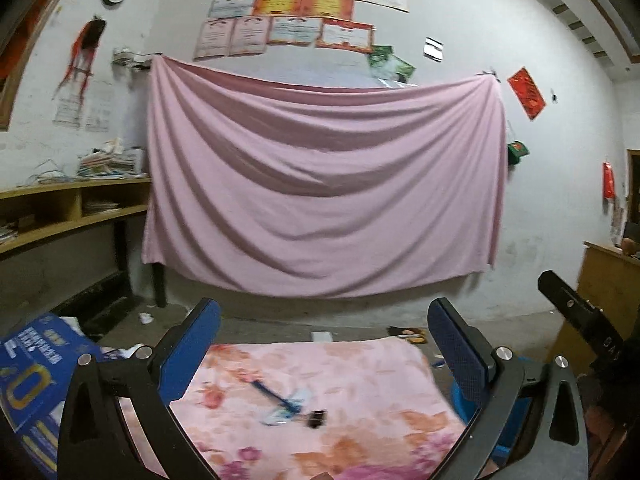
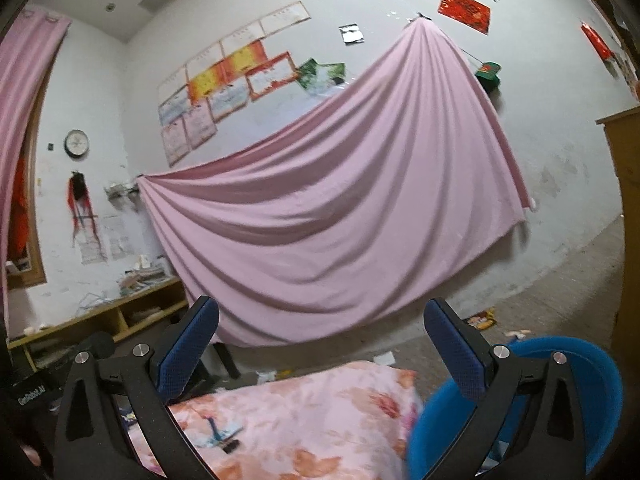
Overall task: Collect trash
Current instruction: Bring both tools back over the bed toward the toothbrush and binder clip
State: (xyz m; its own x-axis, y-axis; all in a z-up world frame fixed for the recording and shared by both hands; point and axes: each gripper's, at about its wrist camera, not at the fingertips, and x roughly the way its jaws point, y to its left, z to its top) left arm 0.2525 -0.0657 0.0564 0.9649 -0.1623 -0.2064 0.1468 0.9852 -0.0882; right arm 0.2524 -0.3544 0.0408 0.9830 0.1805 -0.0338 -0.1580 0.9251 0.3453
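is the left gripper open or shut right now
Open: the left gripper has its jaws spread wide with nothing between them, above the floral blanket.

Floral cloth carries a blue stick and wrapper.

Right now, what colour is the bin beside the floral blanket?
Blue bin, clearest in the right wrist view.

Pink sheet looked like soft matte cloth, floral blanket fuzzy, shelf plain wood, bin smooth plastic.
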